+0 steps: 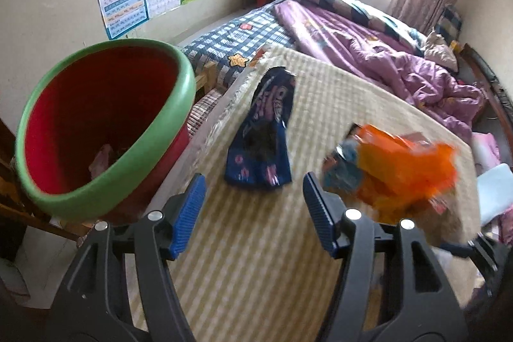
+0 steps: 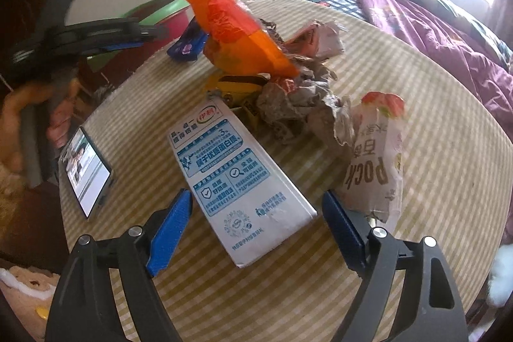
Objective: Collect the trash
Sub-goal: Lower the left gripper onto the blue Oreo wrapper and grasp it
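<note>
A: How do the jaws stand?

B: Both apart, gripping nothing. The right gripper [image 2: 256,226] straddles the near end of a white milk carton [image 2: 239,178], pads clear of it. The left gripper [image 1: 253,213] hangs over the striped tablecloth [image 1: 256,262], a dark blue wrapper [image 1: 263,133] just ahead.

A: And around them?

B: An orange bag [image 2: 237,31], crumpled paper [image 2: 298,104] and a Pocky packet [image 2: 378,156] crowd behind the carton. A phone [image 2: 88,172] lies at its left. The red, green-rimmed bin [image 1: 105,124] stands beside the table.
</note>
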`<state>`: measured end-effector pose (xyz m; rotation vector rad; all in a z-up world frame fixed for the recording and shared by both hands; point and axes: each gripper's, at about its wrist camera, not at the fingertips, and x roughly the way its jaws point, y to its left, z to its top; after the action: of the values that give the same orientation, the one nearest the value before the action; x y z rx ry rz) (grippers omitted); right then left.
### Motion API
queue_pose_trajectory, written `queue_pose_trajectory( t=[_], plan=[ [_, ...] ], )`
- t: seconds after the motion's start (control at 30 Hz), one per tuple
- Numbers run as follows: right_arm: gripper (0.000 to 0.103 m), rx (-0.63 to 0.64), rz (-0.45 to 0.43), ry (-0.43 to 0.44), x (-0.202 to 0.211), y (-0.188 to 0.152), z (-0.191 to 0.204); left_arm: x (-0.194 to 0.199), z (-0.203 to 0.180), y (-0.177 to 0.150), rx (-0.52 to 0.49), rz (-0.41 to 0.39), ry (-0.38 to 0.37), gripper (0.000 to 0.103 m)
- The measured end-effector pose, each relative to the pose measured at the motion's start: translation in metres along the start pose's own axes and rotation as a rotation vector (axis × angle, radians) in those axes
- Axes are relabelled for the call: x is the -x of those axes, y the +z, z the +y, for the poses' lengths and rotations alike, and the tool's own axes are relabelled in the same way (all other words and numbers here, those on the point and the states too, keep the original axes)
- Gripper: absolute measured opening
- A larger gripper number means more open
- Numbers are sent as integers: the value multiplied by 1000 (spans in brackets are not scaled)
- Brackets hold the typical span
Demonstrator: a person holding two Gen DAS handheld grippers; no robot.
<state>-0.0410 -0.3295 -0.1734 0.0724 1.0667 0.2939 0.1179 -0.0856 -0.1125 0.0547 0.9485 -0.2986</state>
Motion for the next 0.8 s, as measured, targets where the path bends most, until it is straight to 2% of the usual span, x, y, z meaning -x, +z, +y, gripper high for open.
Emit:
queue_pose_trajectory(
  t=[0.1,0.17,0.3,0.33,0.37,0.4,0.43,0.5,0.67,0.8],
  plan=[
    [80,-23,-2,8,1,0,-4,-19,-3,8,-15,14,-10,60],
    [80,-38,-3,16,0,0,-6,-32,-6,13,-39,14,12,63],
    [80,-57,-8,25,-1,1,-7,-53,-8,20,-54,36,25,63],
    [80,-59,-10,25,-1,1,-6,-59,-9,20,-66,56,24,61],
    [80,-60,-12,26,-1,1,-6,-62,-10,19,-66,73,26,50],
    [80,-61,-15,25,-1,2,-5,-64,-9,19,-64,82,31,48],
    [80,-62,-19,25,-1,2,-5,-62,-9,19,-63,74,35,46],
    [80,-63,-22,29,-1,3,-4,-57,-7,17,-60,69,27,35],
    [80,-67,-22,26,-3,5,-2,-24,-2,8,-58,2,22,35],
    [76,-57,-16,25,-4,6,3,7,4,-4,-51,-38,15,35]
  ],
)
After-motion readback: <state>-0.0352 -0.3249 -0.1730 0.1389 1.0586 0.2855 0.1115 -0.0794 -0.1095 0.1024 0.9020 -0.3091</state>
